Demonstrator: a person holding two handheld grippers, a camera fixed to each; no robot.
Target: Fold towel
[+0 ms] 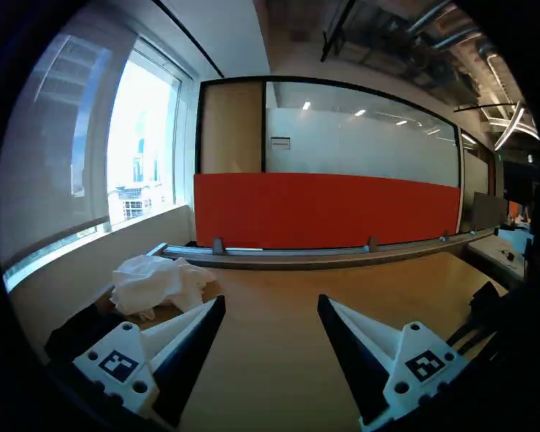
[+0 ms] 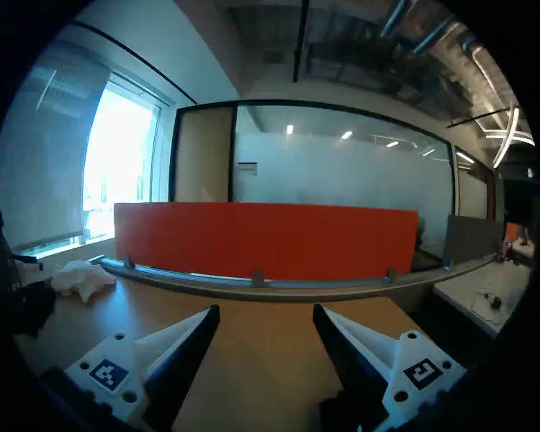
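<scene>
Folding is not yet begun; the towel (image 1: 158, 284) lies crumpled at the far left of the counter (image 1: 284, 374); the left claw (image 1: 270, 298) and the right claw (image 2: 266, 308) both stand spread wide, empty, clear of it.

One crumpled white cloth towel (image 1: 158, 284). One light wooden table (image 1: 270, 360). One long orange divider panel (image 1: 327, 209). Two tools, the left tool (image 1: 270, 299) and the right tool (image 2: 265, 308). Each has two white-and-black fingers (image 1: 191, 338), and each finger carries one square black-and-white marker (image 1: 119, 365), four markers in all.
</scene>
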